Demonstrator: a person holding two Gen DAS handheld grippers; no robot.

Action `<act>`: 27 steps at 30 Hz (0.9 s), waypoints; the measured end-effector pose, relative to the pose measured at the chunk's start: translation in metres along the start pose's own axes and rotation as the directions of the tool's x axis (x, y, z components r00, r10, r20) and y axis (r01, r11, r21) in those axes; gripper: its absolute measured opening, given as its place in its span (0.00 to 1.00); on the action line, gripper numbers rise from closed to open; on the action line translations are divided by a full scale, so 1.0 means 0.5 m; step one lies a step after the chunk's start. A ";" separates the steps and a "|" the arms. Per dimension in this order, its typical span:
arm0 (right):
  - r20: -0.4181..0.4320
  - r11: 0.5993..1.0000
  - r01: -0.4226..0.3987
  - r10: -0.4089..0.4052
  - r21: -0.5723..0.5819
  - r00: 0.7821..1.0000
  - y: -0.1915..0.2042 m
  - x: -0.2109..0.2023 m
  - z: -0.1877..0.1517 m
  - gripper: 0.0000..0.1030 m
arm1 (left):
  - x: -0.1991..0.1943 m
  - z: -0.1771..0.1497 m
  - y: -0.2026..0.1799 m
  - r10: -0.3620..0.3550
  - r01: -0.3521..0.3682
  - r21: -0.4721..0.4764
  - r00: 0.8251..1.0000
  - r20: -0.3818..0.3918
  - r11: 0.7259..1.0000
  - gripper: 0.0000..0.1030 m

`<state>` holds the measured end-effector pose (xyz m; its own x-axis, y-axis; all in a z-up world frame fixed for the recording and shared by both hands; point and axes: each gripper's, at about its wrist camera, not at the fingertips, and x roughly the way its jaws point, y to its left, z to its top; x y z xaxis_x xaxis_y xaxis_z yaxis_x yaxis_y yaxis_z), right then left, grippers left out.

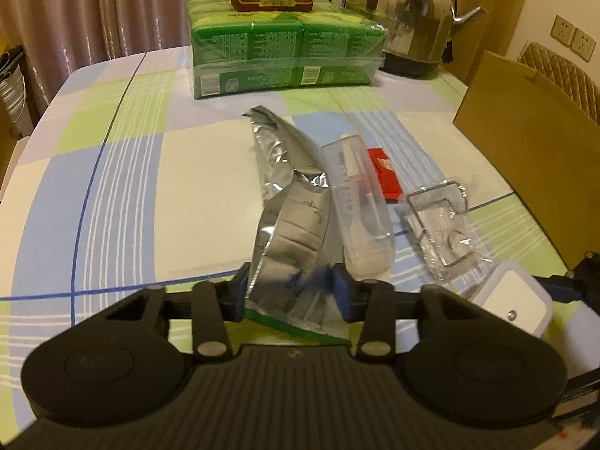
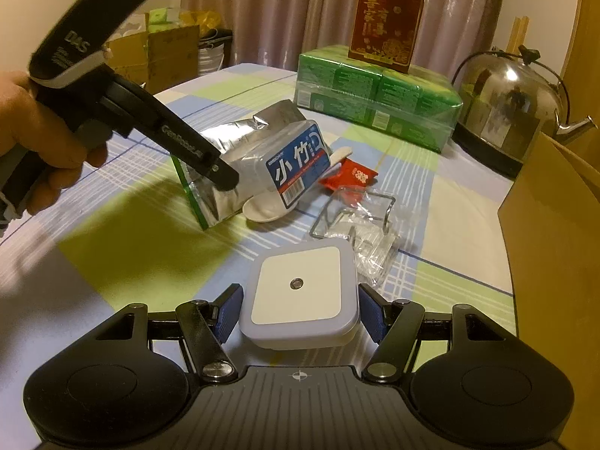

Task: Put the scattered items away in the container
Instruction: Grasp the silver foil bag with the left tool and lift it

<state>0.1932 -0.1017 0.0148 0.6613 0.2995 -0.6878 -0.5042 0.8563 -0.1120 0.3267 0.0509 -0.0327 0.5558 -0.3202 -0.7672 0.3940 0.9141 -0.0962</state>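
Note:
My left gripper [image 1: 290,292] is shut on the lower end of a silver foil bag [image 1: 288,202], which stands tilted on the table; the bag also shows in the right wrist view [image 2: 232,157]. My right gripper [image 2: 298,313] has its blue pads against both sides of a white square night light [image 2: 300,292], whose corner also shows in the left wrist view [image 1: 513,300]. A clear toothpick box [image 2: 300,165] leans on the bag over a white spoon [image 2: 266,206]. A red sachet [image 2: 352,180] and a clear plastic pack with a wire frame [image 2: 360,225] lie nearby. The cardboard box [image 2: 555,232] stands at right.
A green tissue pack [image 2: 375,90] with a red box [image 2: 386,22] on top stands at the back of the checked tablecloth [image 2: 131,247]. A steel kettle [image 2: 502,108] stands at the back right. Curtains hang behind, with cartons [image 2: 157,52] on the floor at left.

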 end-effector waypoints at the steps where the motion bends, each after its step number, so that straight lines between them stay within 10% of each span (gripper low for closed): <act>1: 0.002 1.000 0.000 0.000 0.001 1.000 0.000 -0.002 0.000 0.61 | -0.007 -0.002 -0.004 -0.001 0.001 0.004 1.000 -0.001 1.000 0.27; 27: -0.014 0.996 -0.052 0.053 0.079 0.998 0.019 -0.085 -0.037 0.61 | -0.256 -0.203 -0.066 -0.041 0.040 -0.011 0.986 -0.162 0.999 0.25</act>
<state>0.1500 -0.1141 0.0294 0.6256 0.3387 -0.7028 -0.4926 0.8700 -0.0192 0.1684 0.0868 0.0043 0.4134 -0.3130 -0.8551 0.4075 0.9034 -0.1337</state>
